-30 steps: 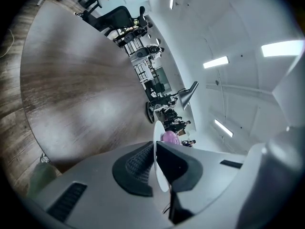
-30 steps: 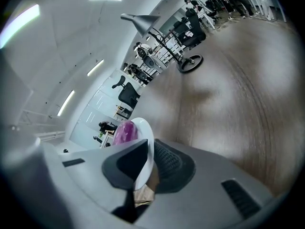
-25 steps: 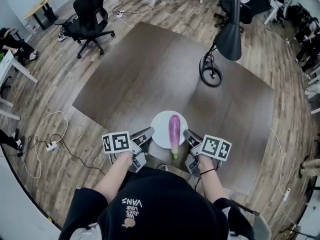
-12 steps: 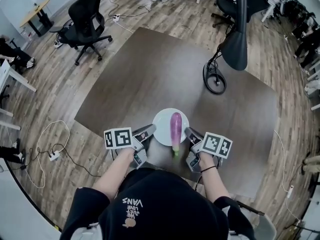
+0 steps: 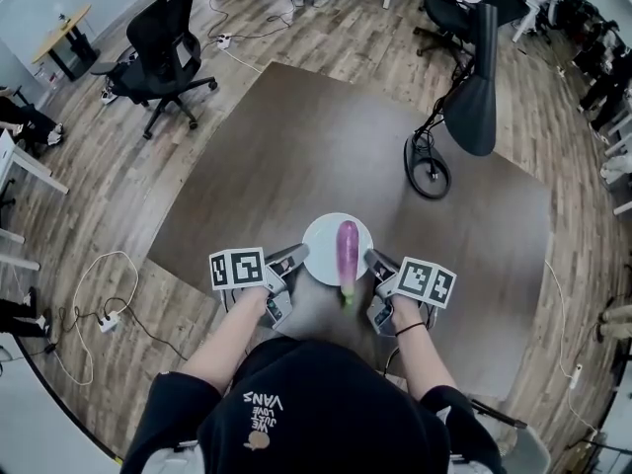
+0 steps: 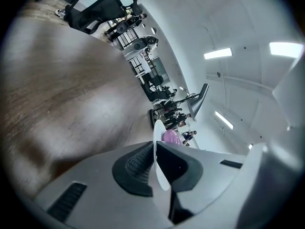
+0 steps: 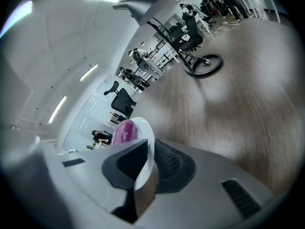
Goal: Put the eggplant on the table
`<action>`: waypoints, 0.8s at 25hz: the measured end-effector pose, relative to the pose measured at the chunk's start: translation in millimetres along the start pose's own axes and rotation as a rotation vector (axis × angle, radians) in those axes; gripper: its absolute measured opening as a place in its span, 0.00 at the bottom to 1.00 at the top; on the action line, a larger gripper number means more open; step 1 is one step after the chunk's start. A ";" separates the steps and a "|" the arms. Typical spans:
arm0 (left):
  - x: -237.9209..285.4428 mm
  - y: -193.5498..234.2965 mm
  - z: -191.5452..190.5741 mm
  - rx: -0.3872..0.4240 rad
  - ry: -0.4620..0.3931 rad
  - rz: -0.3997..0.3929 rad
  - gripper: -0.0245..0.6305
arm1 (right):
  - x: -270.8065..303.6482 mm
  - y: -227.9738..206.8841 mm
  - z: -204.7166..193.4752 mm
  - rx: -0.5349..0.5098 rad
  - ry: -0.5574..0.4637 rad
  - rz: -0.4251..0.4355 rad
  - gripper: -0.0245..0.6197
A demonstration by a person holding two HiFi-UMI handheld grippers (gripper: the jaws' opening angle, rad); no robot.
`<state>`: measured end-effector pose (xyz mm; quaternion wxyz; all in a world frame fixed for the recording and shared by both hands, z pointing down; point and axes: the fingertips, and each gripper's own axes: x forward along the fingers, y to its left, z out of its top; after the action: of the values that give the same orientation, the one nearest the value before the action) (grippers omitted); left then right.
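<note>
the dark table (image 5: 296,156) is sliding nearer as the white plate (image 5: 318,240) is being carried further in over its near edge. the purple eggplant (image 5: 347,250) is riding on the plate, with the left gripper (image 5: 294,260) and right gripper (image 5: 371,259) each clamping the plate's rim. set-down is likely nearing.

The right hand-held gripper (image 7: 148,160), jaws tight on the white plate (image 7: 146,127) rim, purple eggplant (image 7: 123,131) atop, brown tabletop (image 7: 238,104) beyond.

An open office: swivel chair (image 5: 166,39), small desk (image 5: 61,20) (cables (image 5: 107,320) trailing over the plank floor (image 5: 118,166)).
</note>
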<state>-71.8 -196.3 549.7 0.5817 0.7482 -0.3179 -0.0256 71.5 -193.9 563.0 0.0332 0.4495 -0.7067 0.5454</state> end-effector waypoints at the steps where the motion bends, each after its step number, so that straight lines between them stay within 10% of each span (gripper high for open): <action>1: 2.7 2.6 3.5 0.007 0.004 0.006 0.07 | 4.0 -1.3 2.2 -0.003 -0.004 -0.007 0.11; 20: 66.2 61.6 40.2 0.016 0.114 0.127 0.08 | 65.2 -47.1 33.8 -0.011 0.019 -0.129 0.11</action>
<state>-62.9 -271.6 613.4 0.5934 0.7315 -0.3312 0.0562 79.4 -260.1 619.3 0.0776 0.4886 -0.6788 0.5426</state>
